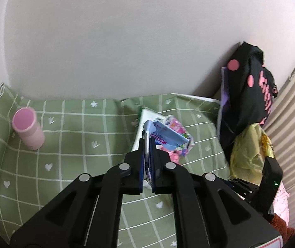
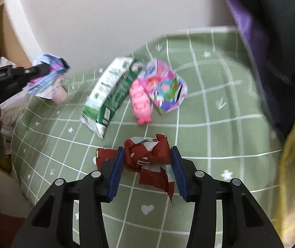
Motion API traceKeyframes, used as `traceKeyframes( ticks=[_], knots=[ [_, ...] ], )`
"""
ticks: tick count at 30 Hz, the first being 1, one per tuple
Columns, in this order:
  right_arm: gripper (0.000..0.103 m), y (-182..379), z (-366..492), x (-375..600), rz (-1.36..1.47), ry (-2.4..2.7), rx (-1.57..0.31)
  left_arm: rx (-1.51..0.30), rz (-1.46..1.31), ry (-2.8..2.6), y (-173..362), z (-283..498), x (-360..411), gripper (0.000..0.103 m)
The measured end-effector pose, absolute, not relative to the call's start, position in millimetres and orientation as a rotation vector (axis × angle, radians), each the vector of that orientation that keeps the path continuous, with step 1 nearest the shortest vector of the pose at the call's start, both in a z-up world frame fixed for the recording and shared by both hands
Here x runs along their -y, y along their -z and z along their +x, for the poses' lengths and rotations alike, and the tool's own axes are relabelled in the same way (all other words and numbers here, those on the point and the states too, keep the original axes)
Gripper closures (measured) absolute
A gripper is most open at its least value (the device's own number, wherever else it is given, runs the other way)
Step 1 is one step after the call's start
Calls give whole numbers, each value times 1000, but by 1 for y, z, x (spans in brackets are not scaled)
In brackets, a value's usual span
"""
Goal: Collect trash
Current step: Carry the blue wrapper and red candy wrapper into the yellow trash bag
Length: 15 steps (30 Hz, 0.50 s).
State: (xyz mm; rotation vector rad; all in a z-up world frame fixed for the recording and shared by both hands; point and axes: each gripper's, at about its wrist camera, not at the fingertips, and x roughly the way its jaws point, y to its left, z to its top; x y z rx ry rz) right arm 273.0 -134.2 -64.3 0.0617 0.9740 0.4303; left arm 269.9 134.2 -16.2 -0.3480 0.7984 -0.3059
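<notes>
Crumpled red wrapper (image 2: 147, 157) between right gripper (image 2: 147, 170) fingers, glossy blue carton (image 1: 164, 134) pinched flat

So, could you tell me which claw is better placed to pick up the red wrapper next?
Right: the right claw is open around the red wrapper; the left claw already grips a blue carton.

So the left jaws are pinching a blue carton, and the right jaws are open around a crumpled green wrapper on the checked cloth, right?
Nearly. The wrapper between the open right gripper jaws is dark red, not green, as the right wrist view shows. The rest holds: the left gripper is shut on the blue carton, above the checked cloth.
</notes>
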Motion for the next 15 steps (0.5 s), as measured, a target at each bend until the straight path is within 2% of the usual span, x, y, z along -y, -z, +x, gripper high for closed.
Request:
traceKeyframes(
  ticks=[5, 15],
  knots=[
    [61, 13, 256, 162, 42, -337, -858, -735, -314, 410, -17, 276, -105, 100],
    [60, -89, 212, 246, -44, 4, -606, -573, -177, 735, -95, 282, 3, 100]
  ],
)
